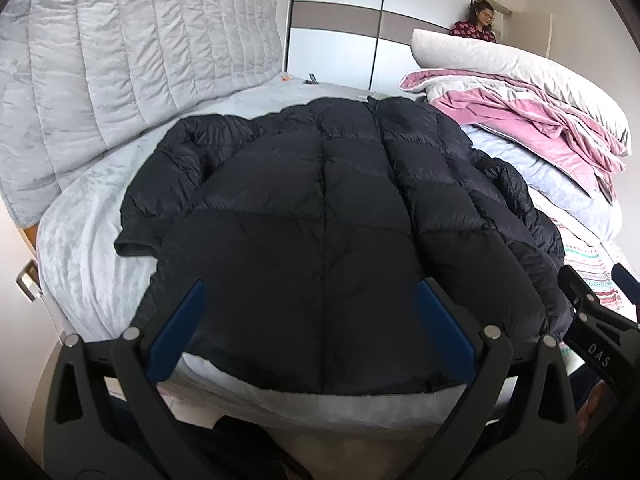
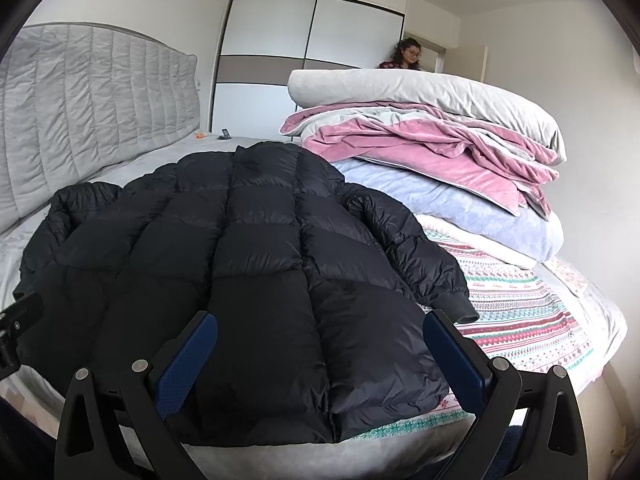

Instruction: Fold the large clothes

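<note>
Black puffer jacket [image 1: 320, 216] is lying spread flat, back up, on the bed [image 1: 92, 220], sleeves out, unfolded. Left tool [image 1: 308, 320] and right tool [image 2: 320, 352] are hovering released; all folding is remaining.

Grey headboard [image 1: 120, 60]; stacked bedding [image 2: 440, 152]; wardrobe [image 2: 272, 60]; woman [image 2: 408, 56] behind.
</note>
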Available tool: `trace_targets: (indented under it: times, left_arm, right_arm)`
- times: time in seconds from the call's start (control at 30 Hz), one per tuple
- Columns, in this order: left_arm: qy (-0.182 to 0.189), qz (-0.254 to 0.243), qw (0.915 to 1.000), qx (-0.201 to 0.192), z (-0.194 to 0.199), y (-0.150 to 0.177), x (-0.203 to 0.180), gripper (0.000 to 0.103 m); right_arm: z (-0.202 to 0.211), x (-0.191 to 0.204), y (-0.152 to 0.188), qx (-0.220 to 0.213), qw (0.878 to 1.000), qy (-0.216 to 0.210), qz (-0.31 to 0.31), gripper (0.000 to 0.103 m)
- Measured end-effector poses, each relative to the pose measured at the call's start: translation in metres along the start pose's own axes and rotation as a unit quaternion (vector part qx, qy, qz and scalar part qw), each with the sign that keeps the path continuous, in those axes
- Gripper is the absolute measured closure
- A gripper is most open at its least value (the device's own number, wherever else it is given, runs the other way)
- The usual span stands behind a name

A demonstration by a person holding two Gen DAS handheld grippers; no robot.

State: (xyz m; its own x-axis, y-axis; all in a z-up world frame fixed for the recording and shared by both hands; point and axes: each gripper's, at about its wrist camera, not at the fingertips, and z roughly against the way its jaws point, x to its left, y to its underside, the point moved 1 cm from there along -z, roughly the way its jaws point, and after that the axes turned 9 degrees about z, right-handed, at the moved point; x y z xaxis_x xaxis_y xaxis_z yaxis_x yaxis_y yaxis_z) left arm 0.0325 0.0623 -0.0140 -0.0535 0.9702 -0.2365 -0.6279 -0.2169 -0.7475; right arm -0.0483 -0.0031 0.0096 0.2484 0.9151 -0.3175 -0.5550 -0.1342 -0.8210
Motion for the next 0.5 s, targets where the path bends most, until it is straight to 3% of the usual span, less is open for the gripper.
trace_targets:
  times: [0.27,0.5]
  left_arm:
    - [0.0,-0.028,0.9996,0.002,0.012,0.014,-0.006,0.0]
    - [-0.024,-0.014,0.9996,0.007,0.002,0.018,0.01,0.0]
  right_arm:
    - [0.012,0.0,0.0,-0.003,1.0,-0.002,0.0,0.0]
    - [-0.005,-0.001,0.008,0.039,0.999,-0.027,-0.015,0.0]
